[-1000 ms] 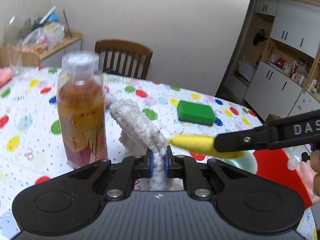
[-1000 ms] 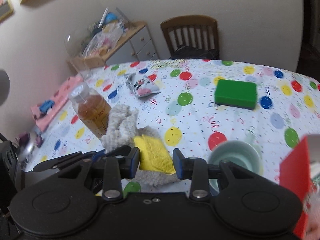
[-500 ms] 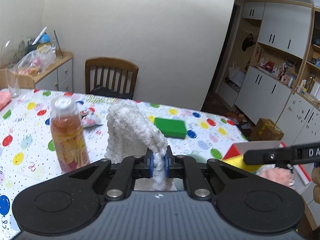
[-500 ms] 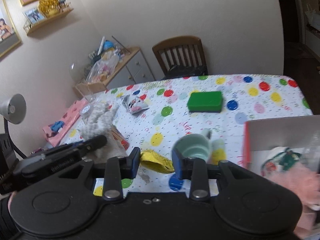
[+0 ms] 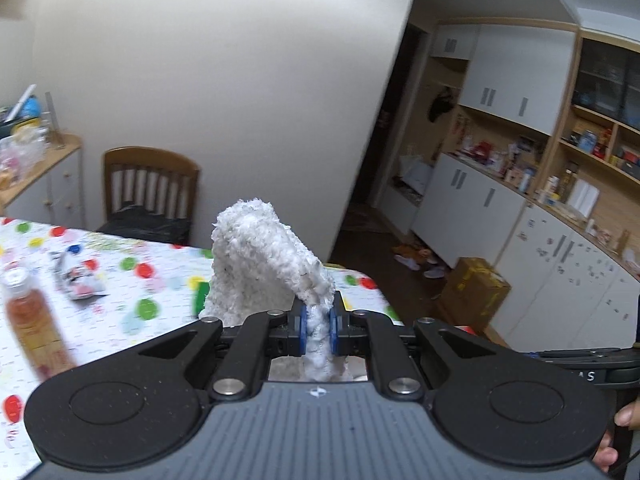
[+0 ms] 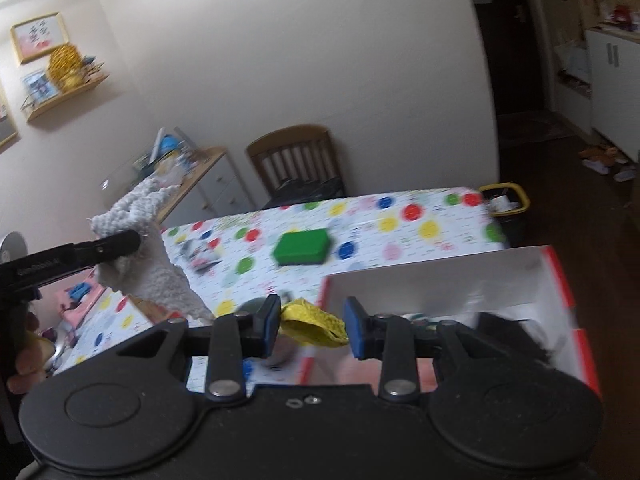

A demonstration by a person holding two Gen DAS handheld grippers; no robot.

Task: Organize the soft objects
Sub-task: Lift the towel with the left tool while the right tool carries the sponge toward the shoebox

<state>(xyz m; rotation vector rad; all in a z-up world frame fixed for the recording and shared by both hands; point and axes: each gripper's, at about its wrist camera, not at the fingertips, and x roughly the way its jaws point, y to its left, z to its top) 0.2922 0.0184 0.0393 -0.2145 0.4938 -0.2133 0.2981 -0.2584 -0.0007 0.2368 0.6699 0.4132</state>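
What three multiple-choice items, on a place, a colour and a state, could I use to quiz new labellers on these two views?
1. Where is the green block?
A. on the dotted tablecloth
B. in the box
C. on the chair

2. What colour is the cloth between the right tool's fingers?
A. pink
B. yellow
C. blue

3. How is the left tool?
A. wide open
B. shut on nothing
C. shut on the white fluffy cloth

Key: 1 A, the block lies flat on the tablecloth beyond the red and white box. 2 B, yellow folds show between the blue pads. 3 C, the pads pinch its hanging end.
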